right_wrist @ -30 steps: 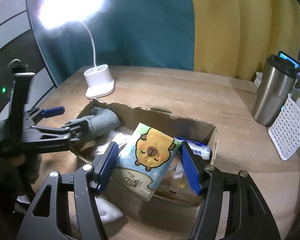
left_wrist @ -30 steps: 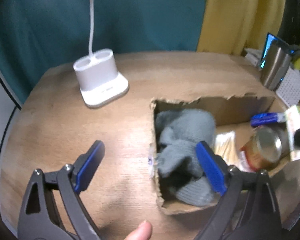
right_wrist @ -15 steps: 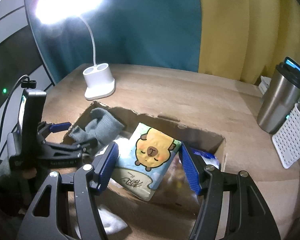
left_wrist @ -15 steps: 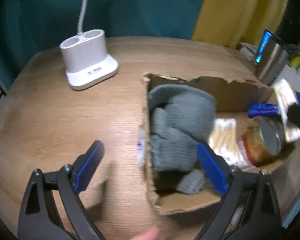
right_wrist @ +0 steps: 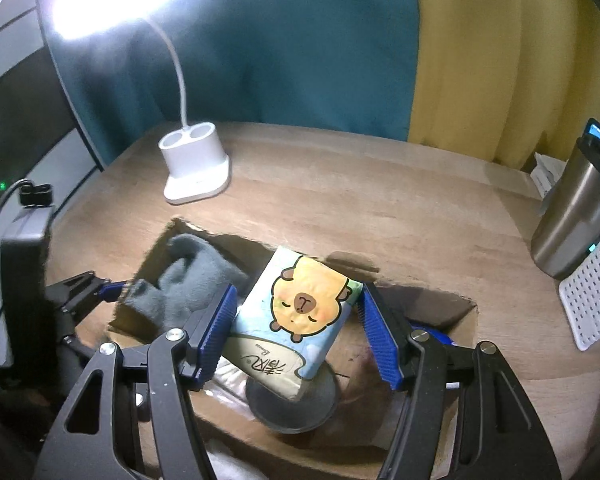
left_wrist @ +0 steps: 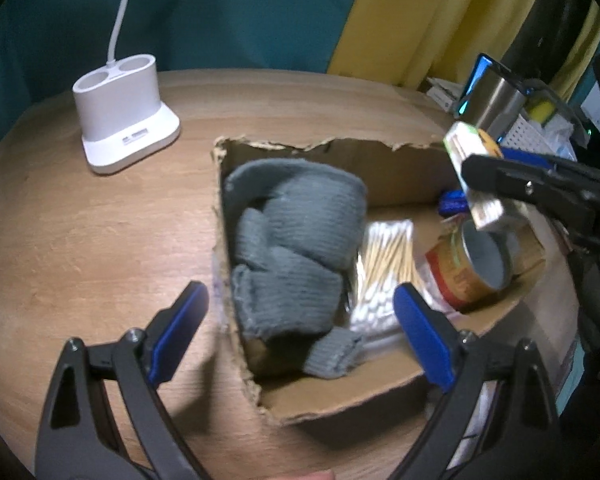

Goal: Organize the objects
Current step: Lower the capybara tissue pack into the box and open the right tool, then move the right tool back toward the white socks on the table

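Each camera sat on a gripper and looked forward and steeply down along its fingers, close over the box (left_wrist: 332, 404). The left view faced it from its sock end; the right view looked from its near long side. Both shared the box (right_wrist: 466, 314), lamp base (left_wrist: 122, 112) and desk (right_wrist: 360, 200).

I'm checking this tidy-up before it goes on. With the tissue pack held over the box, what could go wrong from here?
1. The right claw holds the tissue pack tilted, right above the can. If dropped there, it may perch on the can instead of lying flat.
2. The box is already crowded with gloves and cotton swabs, so the pack may not fit.
3. The left claw hangs open over the same box, so the claws might collide.
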